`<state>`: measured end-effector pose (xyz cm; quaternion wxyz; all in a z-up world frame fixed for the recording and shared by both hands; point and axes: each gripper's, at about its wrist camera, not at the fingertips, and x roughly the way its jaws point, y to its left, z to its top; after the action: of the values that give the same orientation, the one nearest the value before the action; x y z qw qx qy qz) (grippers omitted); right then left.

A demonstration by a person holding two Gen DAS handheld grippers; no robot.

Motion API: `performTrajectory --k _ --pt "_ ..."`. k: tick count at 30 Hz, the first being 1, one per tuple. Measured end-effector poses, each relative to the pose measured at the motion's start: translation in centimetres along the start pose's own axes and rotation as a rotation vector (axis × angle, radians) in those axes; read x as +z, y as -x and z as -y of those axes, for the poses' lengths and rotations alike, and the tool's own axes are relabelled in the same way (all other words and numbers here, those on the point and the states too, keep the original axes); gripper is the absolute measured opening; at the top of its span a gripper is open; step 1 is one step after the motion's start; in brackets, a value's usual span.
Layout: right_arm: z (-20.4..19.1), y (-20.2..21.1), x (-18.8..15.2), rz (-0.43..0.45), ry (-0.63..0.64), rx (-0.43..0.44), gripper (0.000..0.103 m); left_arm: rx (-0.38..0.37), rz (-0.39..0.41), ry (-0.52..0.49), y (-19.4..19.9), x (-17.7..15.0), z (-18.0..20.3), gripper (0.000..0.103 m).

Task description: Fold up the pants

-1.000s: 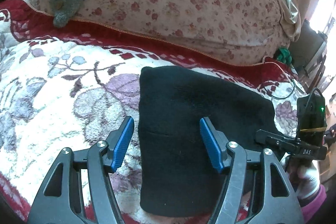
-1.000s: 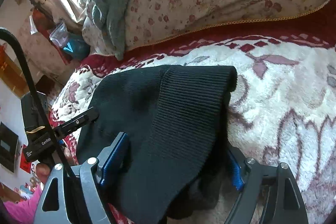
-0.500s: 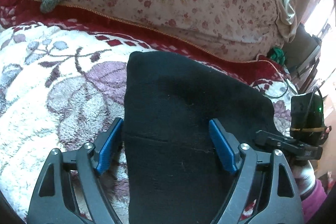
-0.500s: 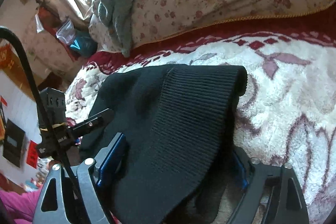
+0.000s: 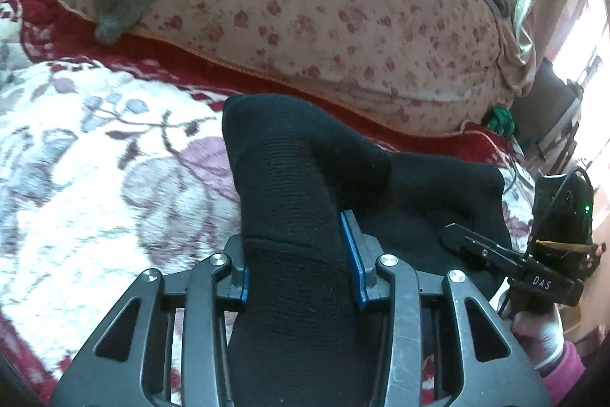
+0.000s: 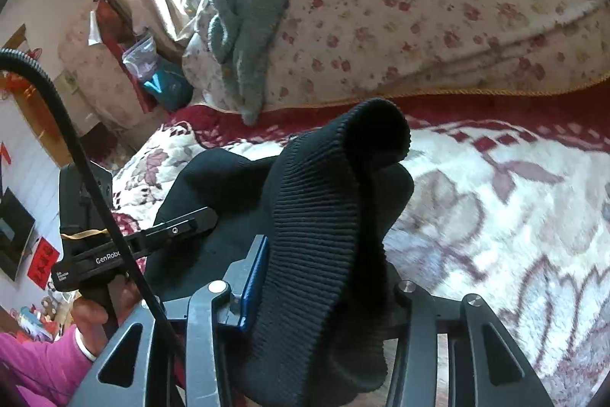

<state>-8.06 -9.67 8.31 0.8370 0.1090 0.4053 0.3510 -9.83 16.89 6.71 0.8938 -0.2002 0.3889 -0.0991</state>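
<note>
Now both tongs pinch the pants on the bed.
Left tongs [image 5: 301, 254] and right tongs [image 6: 324, 277] each clamp a near corner of the black pants [image 5: 381, 178]; the rest lies ahead of both, over the bed [image 5: 95, 178].

Black knit pants [image 5: 297, 216], bunched & lifted off bed, ribbed waistband [image 6: 324, 216] curled over.

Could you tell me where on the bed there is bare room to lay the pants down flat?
Free: the floral blanket left of the black pants, bordered by the red band under the flowered quilt; likewise the blanket right of the pants in the right view. Crowded: the middle, where left gripper and right gripper clamp bunched cloth.
</note>
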Motion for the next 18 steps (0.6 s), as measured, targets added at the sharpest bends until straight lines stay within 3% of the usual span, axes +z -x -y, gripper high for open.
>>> performTrajectory --k 6,18 --pt "-2.7 -1.7 1.6 -0.001 0.017 0.049 0.044 0.074 0.028 0.036 2.9 1.5 -2.0 0.037" --pt "-9.5 -9.7 4.2 -0.067 0.05 0.168 0.044 0.222 0.084 0.077 8.5 3.2 -9.2 0.037"
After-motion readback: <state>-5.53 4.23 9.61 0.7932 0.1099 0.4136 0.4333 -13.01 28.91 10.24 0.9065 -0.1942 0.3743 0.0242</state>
